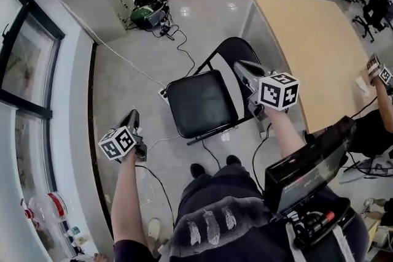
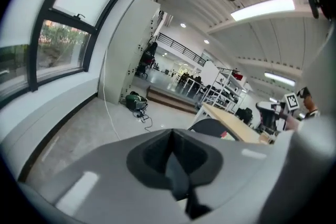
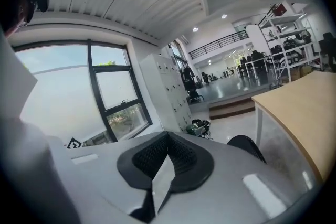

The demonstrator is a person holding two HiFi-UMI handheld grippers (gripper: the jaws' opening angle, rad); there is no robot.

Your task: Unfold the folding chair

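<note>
1. Nearest the head view is the person's dark-clothed torso [image 1: 215,218], with a black flat device [image 1: 307,172] strapped at its right side.
2. Both forearms reach forward. The left gripper [image 1: 133,116] is over bare floor with its jaws pressed fully together on nothing.
3. The right gripper [image 1: 241,65] has its jaws all but together, with only a sliver of light between them, and it also holds nothing. Its own view shows the backrest below and apart from it.
4. The black padded metal-framed folding chair [image 1: 202,102] stands on the pale grey tiled floor [image 1: 141,40]. It is just ahead of the person's black shoes [image 1: 198,169] and beside the light wooden surface [image 1: 307,40].
5. The seat lies flat and the legs are spread, so the unfolding looks finished and this reads as the step back.
6. Any next move would only be a check that all 4 feet sit firmly.
</note>
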